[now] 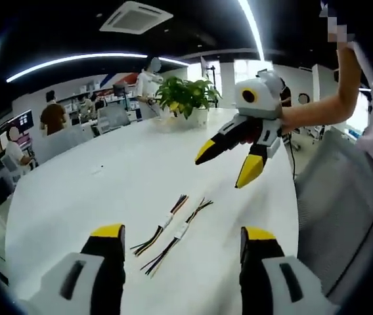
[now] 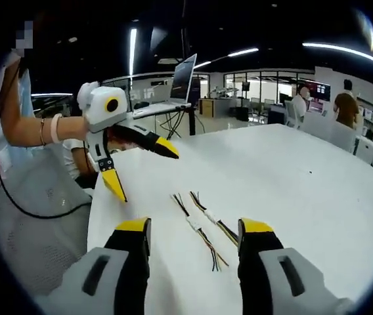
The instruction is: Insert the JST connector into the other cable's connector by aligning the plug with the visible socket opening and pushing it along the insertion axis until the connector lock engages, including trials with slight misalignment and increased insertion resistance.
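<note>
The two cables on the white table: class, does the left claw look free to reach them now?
Probably yes. The left claw is open, and the two cables lie loose on the bare table ahead of it; the right claw hovers open above them.

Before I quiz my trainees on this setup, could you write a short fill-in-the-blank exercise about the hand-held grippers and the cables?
1. The two cables lie on a ____ table.
2. Both the left hand-held gripper and the right hand-held gripper have their jaws ____.
3. The jaw tips are coloured ____.
4. The number of cables gripped so far is ____.

Missing words: white; open; yellow; zero
</note>
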Demonstrator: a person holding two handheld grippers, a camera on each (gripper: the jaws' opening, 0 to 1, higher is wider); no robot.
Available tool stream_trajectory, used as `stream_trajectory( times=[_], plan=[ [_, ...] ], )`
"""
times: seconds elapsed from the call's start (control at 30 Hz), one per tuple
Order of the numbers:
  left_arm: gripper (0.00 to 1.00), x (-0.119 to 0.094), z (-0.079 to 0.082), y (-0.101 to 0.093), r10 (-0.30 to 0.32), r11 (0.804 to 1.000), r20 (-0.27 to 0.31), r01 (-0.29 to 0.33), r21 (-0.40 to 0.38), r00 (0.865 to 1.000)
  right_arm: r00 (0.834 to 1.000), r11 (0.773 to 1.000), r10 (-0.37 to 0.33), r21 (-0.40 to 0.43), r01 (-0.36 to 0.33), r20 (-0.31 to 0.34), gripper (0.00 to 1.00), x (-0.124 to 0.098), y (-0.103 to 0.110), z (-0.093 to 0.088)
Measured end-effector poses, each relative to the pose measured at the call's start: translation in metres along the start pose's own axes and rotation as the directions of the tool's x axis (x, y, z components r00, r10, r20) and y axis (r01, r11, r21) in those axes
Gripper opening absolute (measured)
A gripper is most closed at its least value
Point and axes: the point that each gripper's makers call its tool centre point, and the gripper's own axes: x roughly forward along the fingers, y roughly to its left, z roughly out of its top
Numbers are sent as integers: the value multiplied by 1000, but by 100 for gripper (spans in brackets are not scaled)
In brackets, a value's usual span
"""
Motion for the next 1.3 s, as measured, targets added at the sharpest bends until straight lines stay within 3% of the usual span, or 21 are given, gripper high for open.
stream_trajectory(
  times=[0.53,0.9,1.3],
  plan=[
    [80,-22,13,2,89,993,48,-85,-82,995,993,992,-106,68,103,49,66,-22,-12,9],
    [84,-34,13,0,143,987,37,-140,-74,989,987,984,-153,105,146,54,73,-39,-4,13],
    [95,-51,20,-3,191,972,87,-176,-153,978,981,975,-189,128,182,44,77,-56,5,14]
  ],
)
